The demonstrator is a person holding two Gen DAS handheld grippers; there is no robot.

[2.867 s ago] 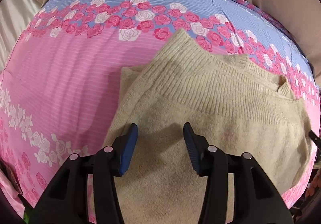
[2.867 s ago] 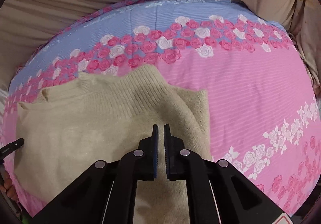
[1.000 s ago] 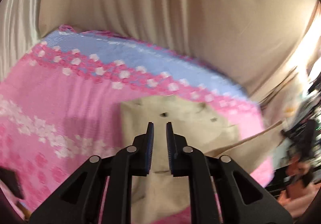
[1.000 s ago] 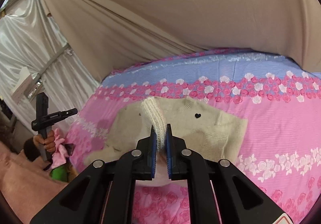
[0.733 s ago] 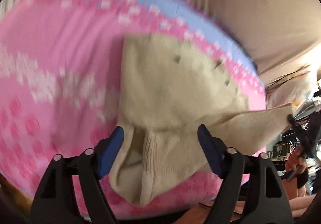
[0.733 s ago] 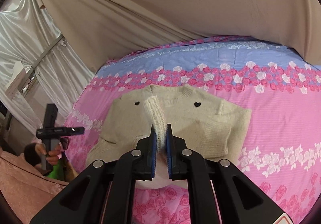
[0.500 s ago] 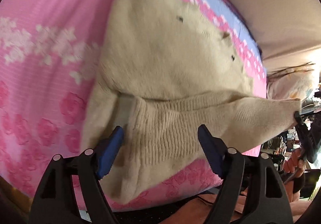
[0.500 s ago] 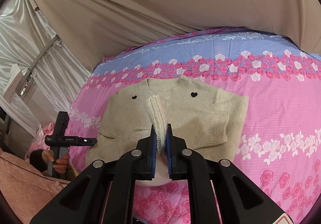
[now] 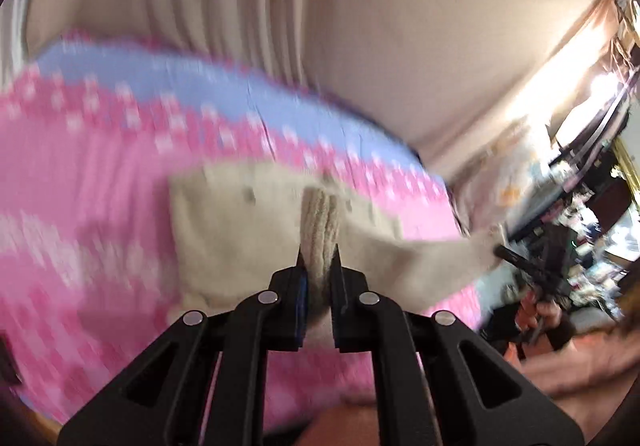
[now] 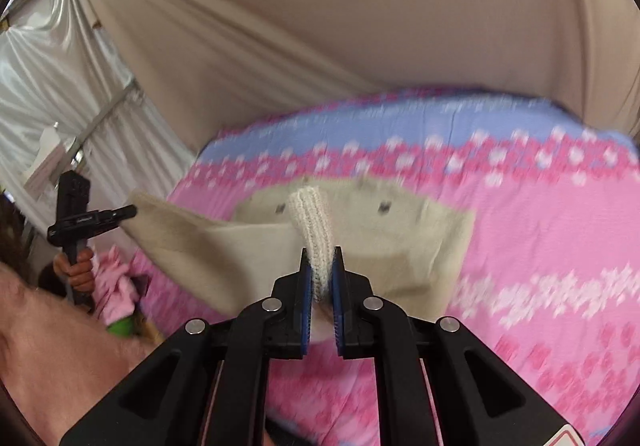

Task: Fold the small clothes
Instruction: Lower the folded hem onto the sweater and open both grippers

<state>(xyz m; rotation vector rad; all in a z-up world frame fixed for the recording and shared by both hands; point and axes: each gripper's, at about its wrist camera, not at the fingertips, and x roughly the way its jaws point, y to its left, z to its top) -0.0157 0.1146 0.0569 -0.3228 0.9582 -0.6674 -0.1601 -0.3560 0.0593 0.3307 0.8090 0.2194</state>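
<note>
bg: beige drape | silver curtain left | bed w/ pink-blue floral sheet

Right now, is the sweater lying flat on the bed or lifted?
Partly lifted. Both grippers, left and right, pinch the sweater's ribbed hem above the bed; its collar end still rests there.

Two black handheld tools with blue pads

The left tool and right tool share one build: matte black plastic arms with triangular cut-outs at the bottom of each frame, four round silver screws across the linkages, and blue pads lining the inner faces; a red-and-white label corner sits lower right in the right wrist view.
</note>
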